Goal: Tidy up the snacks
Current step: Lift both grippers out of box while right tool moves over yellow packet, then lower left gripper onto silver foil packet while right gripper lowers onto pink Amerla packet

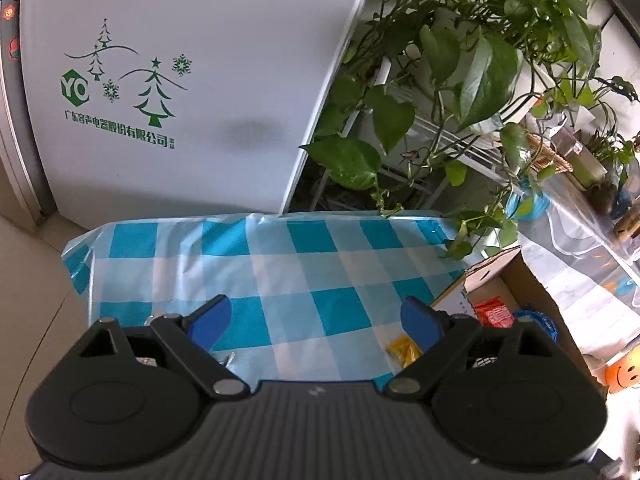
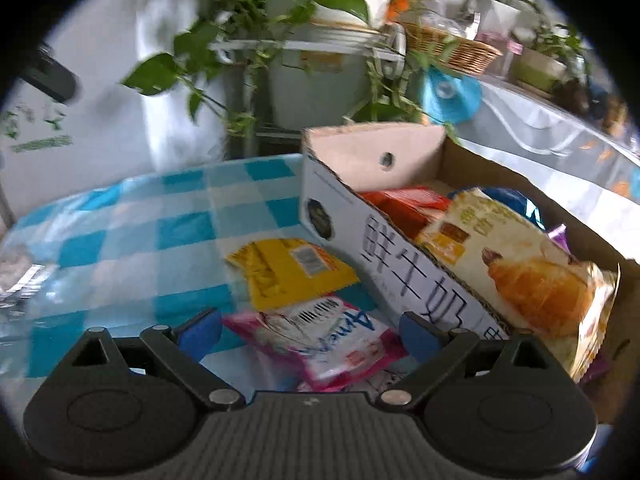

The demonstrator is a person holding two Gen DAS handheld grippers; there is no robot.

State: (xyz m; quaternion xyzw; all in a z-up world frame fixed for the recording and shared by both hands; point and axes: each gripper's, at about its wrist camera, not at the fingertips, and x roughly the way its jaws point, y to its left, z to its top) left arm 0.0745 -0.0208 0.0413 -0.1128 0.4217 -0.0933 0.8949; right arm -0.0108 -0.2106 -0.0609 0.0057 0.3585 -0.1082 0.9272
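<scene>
Desk (image 2: pixel 120 240) under a blue-checked cloth, with 2 tools above it. Cardboard box (image 2: pixel 400 256), right of the right tool (image 2: pixel 310 334), long axis running away from it; inside, a croissant packet (image 2: pixel 520 276) leans on the near wall, other packets half hidden. Yellow packet (image 2: pixel 292 270) flat ahead, long axis pointing away; pink packet (image 2: pixel 320 340) between the spread, empty fingers, blurred. Left tool (image 1: pixel 316 322): fingers apart, empty; the yellow packet is mostly hidden behind its right finger.

Bare checked tablecloth (image 1: pixel 288 272) ahead, cardboard box (image 2: pixel 400 256) wall right, trailing plant (image 1: pixel 460 92) beyond
</scene>
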